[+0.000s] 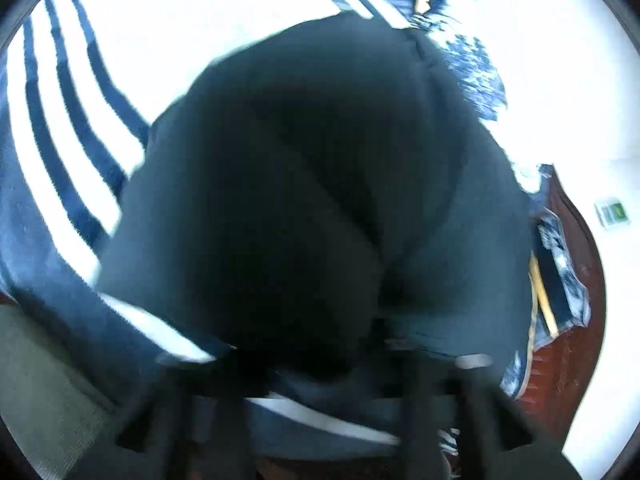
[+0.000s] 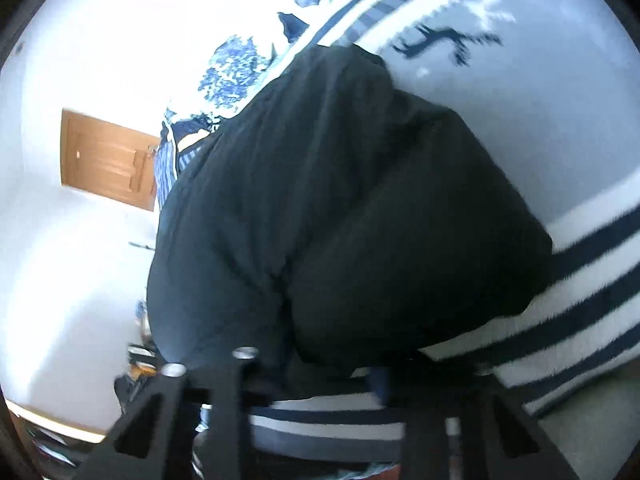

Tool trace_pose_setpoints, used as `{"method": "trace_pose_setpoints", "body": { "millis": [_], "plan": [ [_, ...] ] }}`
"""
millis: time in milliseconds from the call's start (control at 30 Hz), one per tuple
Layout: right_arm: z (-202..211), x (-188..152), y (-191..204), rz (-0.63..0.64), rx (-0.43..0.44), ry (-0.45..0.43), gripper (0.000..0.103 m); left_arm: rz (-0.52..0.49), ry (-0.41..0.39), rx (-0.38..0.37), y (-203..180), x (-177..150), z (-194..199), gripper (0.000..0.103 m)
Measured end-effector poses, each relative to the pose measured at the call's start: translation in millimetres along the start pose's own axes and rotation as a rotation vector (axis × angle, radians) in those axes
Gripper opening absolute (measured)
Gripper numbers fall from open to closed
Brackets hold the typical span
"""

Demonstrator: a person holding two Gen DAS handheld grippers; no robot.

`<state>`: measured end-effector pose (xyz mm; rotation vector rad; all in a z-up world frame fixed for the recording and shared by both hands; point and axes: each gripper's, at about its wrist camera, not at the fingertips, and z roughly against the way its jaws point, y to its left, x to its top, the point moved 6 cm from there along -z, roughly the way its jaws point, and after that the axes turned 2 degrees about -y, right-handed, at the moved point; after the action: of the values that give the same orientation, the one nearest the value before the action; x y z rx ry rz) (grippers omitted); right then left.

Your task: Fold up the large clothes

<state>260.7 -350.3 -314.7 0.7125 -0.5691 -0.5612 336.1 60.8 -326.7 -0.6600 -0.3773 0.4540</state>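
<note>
- Dark, teal-black fabric is filling the middle of both wrist views: the garment (image 1: 320, 184) is bunching into rounded, puffy folds with a seam running down it, blurred in the left view.
- A striped blanket (image 1: 68, 152), white with navy bands, is lying under the garment; in the right view (image 2: 580, 272) it is spreading toward the right edge, carrying a small dark deer figure (image 2: 444, 42).
- A blue-and-white patterned cloth (image 2: 232, 72) is showing beyond the blanket's far edge.
- A wooden door (image 2: 106, 160) is standing in the white wall at the left of the right view.
- The left gripper (image 1: 320, 364) is sitting right under the garment's near edge; whether it is pinching the fabric I cannot tell.
- The right gripper (image 2: 344, 372) is likewise meeting the garment (image 2: 352, 208) at its near edge, fingertips hidden beneath the cloth, so its grip is unclear.
</note>
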Motion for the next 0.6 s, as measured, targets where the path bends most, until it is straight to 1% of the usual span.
{"method": "trace_pose_setpoints", "body": {
  "millis": [33, 67, 100, 133, 167, 200, 233, 267, 300, 333, 367, 400, 433, 467, 500, 533, 567, 600],
  "plan": [
    [4, -3, 6, 0.036, -0.031, 0.000, 0.009, -0.083, -0.050, 0.030, -11, 0, 15, 0.011],
    [9, -5, 10, 0.067, -0.071, -0.007, 0.008, -0.126, -0.069, 0.060, -15, -1, 20, 0.011],
    [11, -7, 11, 0.082, -0.100, -0.012, 0.008, -0.151, -0.065, 0.099, -15, -5, 20, 0.011],
    [13, -8, 11, 0.101, -0.142, -0.019, 0.008, -0.141, -0.037, 0.131, -8, -7, 14, 0.012],
    [11, -6, 9, 0.106, -0.165, -0.014, 0.008, -0.128, -0.019, 0.155, -2, -7, 9, 0.017],
    [8, -5, 6, 0.092, -0.160, 0.004, 0.009, -0.118, -0.013, 0.172, 4, -6, 7, 0.023],
    [6, -3, 3, 0.059, -0.144, 0.026, 0.010, -0.110, -0.024, 0.173, 7, -5, 11, 0.024],
    [8, 1, 3, 0.042, -0.141, 0.029, 0.011, -0.114, -0.061, 0.160, 5, -4, 21, 0.025],
    [16, 1, 4, 0.048, -0.154, 0.013, 0.013, -0.136, -0.093, 0.156, 1, -3, 31, 0.027],
    [28, 2, 7, 0.079, -0.189, -0.018, 0.018, -0.185, -0.138, 0.184, -6, -2, 45, 0.031],
    [42, 3, 8, 0.110, -0.245, -0.061, 0.020, -0.221, -0.173, 0.220, -11, -1, 54, 0.042],
    [58, 2, 12, 0.147, -0.308, -0.106, 0.031, -0.276, -0.230, 0.273, -19, 2, 66, 0.056],
    [69, 6, 16, 0.186, -0.339, -0.137, 0.055, -0.323, -0.294, 0.322, -28, 6, 78, 0.061],
    [79, 8, 21, 0.216, -0.346, -0.167, 0.067, -0.355, -0.341, 0.349, -36, 9, 85, 0.066],
    [90, 12, 36, 0.258, -0.345, -0.217, 0.072, -0.398, -0.385, 0.364, -48, 13, 92, 0.069],
    [92, 17, 48, 0.286, -0.329, -0.224, 0.072, -0.437, -0.404, 0.368, -62, 16, 94, 0.072],
    [88, 21, 64, 0.316, -0.294, -0.211, 0.072, -0.474, -0.404, 0.371, -78, 19, 90, 0.075],
    [82, 24, 79, 0.335, -0.260, -0.195, 0.072, -0.510, -0.399, 0.374, -95, 23, 82, 0.076]
  ]
}}
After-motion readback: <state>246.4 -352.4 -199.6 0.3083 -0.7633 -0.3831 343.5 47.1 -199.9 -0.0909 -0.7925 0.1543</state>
